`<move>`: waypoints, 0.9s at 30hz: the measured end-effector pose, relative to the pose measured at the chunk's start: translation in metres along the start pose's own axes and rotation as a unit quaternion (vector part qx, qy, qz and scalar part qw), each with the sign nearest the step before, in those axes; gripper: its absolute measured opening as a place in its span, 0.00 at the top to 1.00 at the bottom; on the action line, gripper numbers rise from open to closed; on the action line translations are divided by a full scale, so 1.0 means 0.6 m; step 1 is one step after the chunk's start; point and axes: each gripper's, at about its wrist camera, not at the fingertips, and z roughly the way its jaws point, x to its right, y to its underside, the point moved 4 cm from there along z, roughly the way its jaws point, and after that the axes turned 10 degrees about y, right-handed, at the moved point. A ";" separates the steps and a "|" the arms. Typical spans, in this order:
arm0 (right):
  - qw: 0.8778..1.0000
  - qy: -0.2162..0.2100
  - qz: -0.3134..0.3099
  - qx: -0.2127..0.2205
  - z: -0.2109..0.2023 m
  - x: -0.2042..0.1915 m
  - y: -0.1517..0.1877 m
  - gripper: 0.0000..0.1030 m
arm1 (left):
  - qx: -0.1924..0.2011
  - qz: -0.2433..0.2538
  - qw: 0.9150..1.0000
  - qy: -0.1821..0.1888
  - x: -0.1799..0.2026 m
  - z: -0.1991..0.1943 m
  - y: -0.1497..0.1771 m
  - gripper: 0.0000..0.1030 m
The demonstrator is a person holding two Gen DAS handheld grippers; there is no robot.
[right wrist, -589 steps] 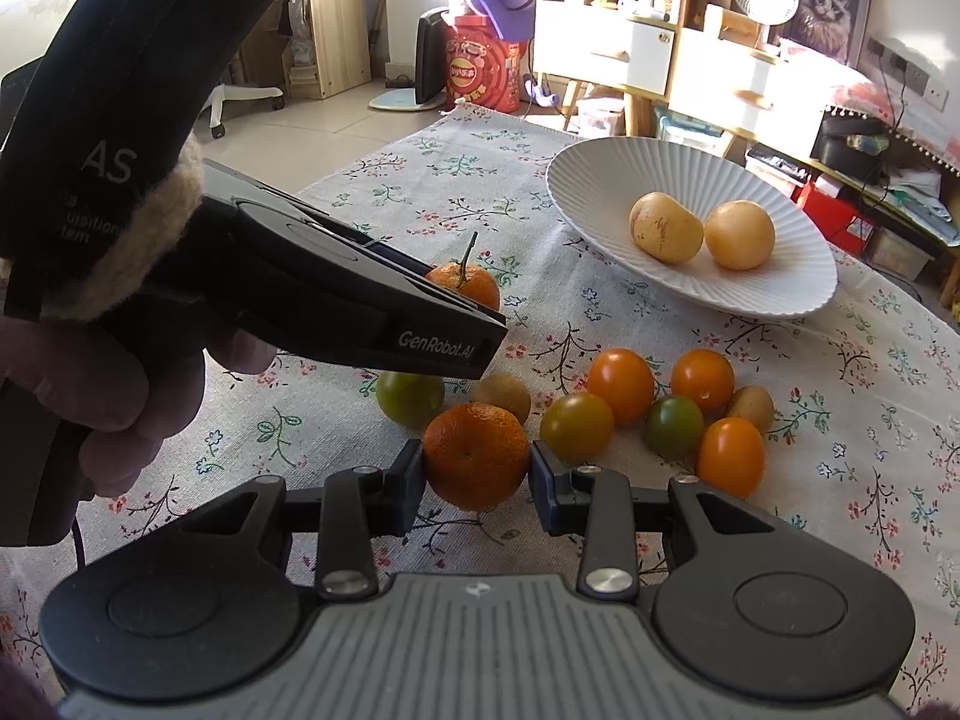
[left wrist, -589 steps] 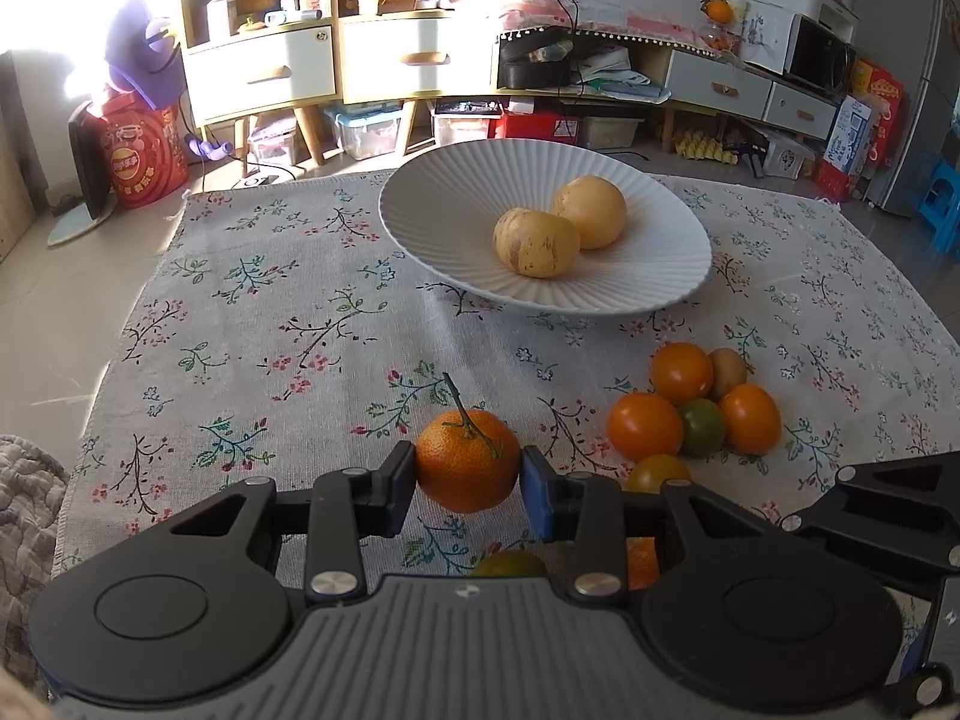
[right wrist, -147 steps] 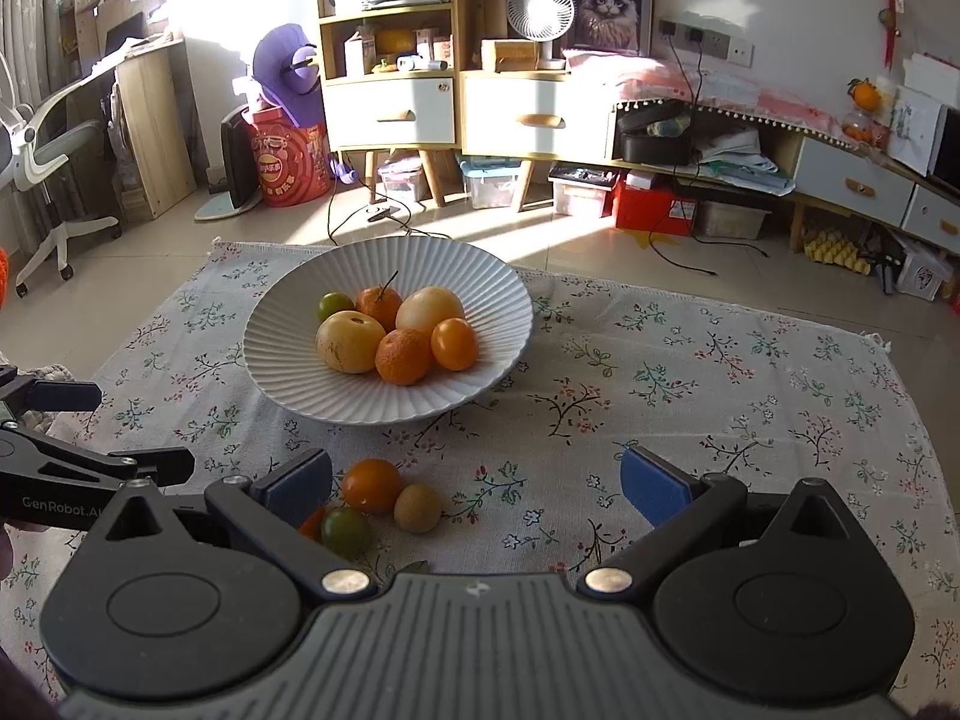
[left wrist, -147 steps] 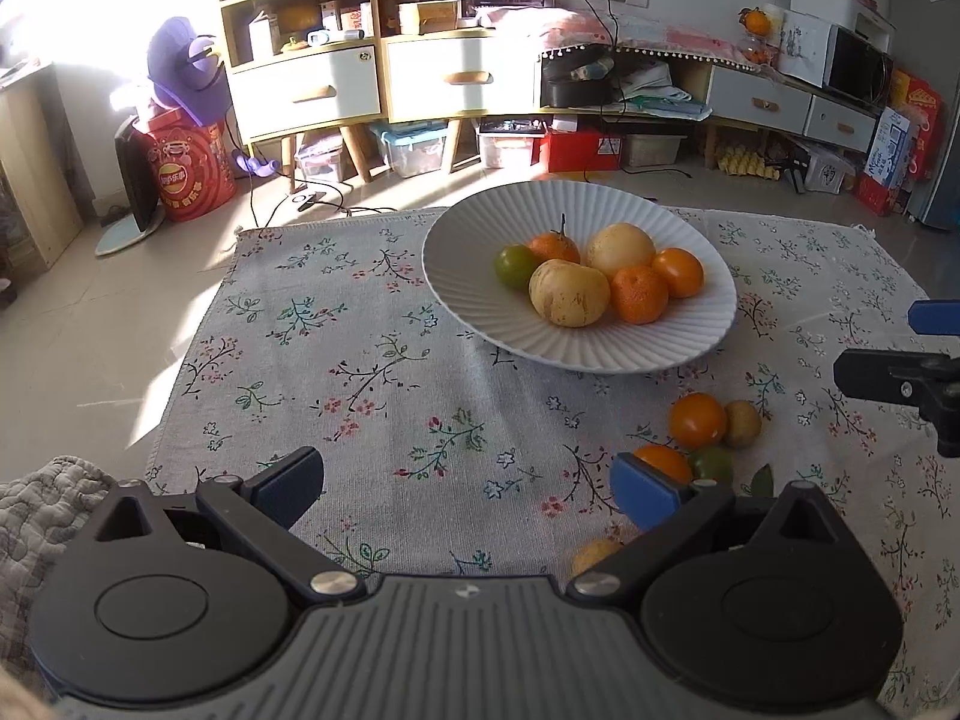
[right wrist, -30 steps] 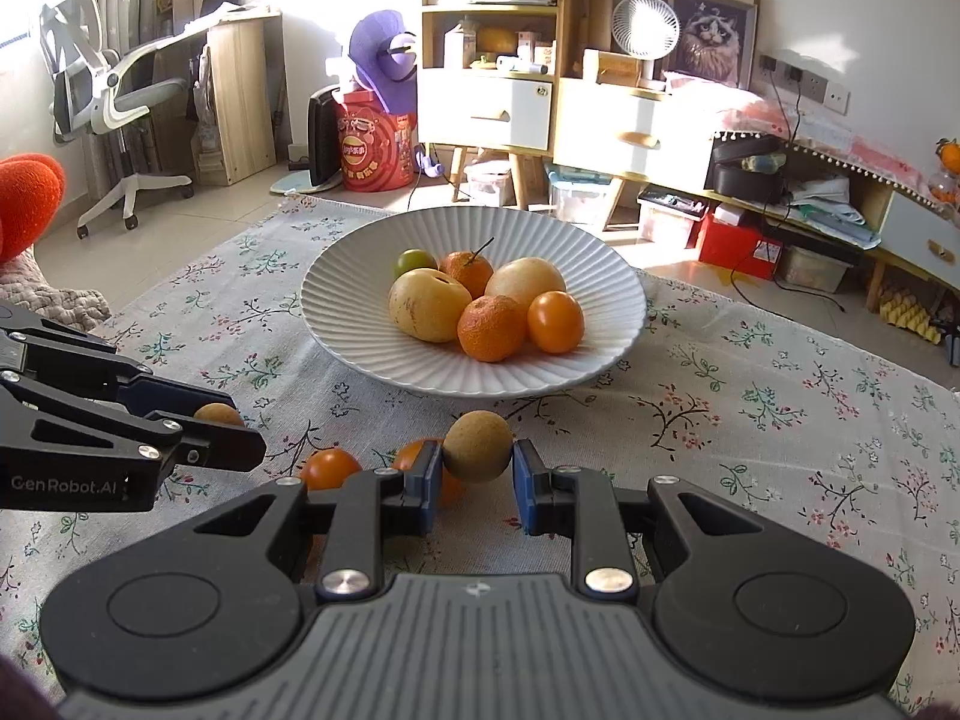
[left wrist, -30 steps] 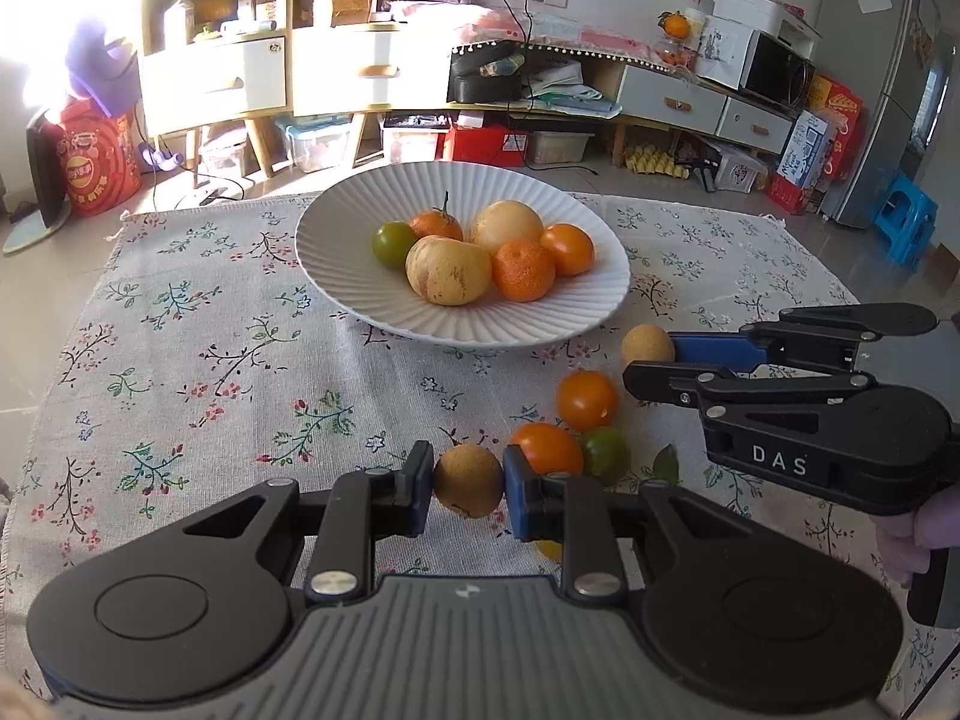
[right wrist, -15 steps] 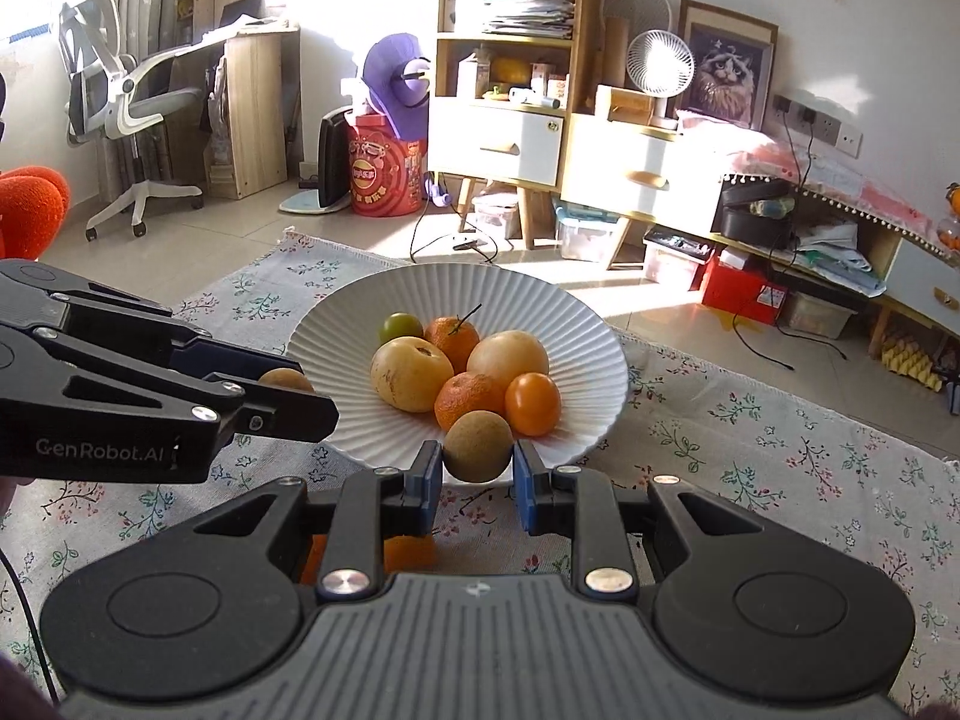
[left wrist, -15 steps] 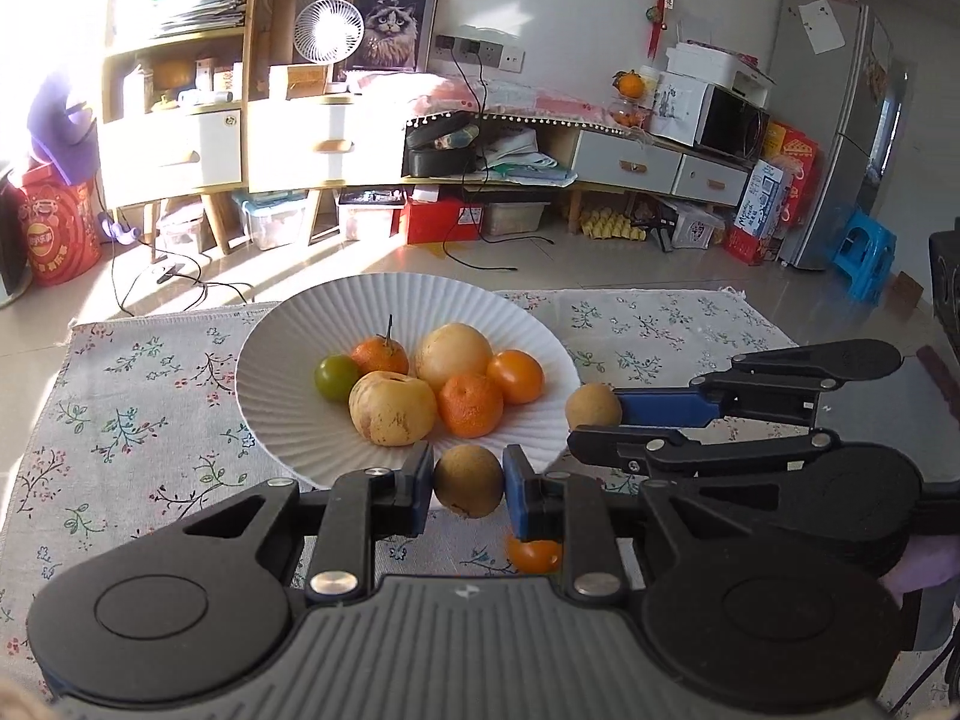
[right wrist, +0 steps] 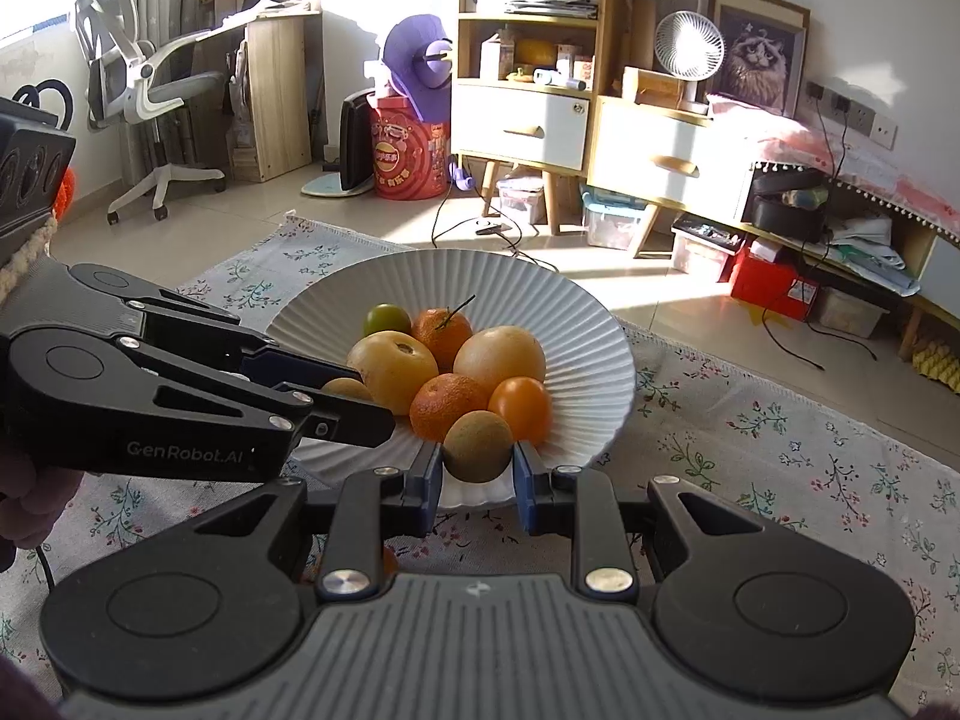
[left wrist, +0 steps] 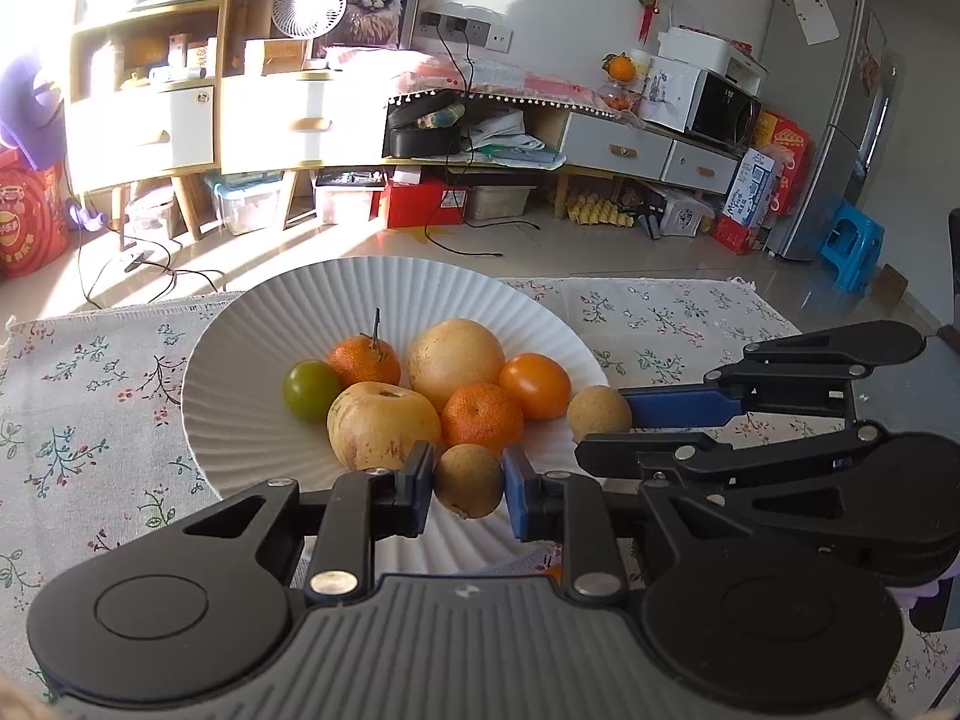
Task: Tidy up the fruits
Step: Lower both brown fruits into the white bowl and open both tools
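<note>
A white ribbed plate holds two yellow pears, two mandarins, an orange fruit and a small green fruit. My left gripper is shut on a small brown round fruit over the plate's near rim. In the left wrist view my right gripper reaches in from the right, shut on a second brown fruit at the plate's right edge. The right wrist view shows that fruit between the right gripper's blue pads, over the plate. The left gripper comes in from the left with its fruit.
A floral tablecloth covers the table. One orange fruit peeks out on the cloth under the grippers. A person's hand holds the left gripper. Beyond the table's far edge are floor, cabinets and a fan.
Both grippers have carried their brown fruits forward from the cloth to the plate. The loose fruits on the cloth have dropped out of sight beneath them.
</note>
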 end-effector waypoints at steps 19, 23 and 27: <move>1.000 0.007 -0.007 -0.007 0.002 0.002 0.004 0.78 | -0.014 0.007 1.000 -0.004 0.003 0.012 0.003 0.75; 1.000 0.012 -0.006 -0.004 0.000 0.004 0.004 0.77 | -0.014 0.012 1.000 -0.009 0.005 0.015 0.001 0.74; 1.000 0.016 -0.004 -0.002 -0.004 0.008 0.003 0.73 | -0.010 0.013 1.000 -0.011 0.008 0.011 -0.001 0.70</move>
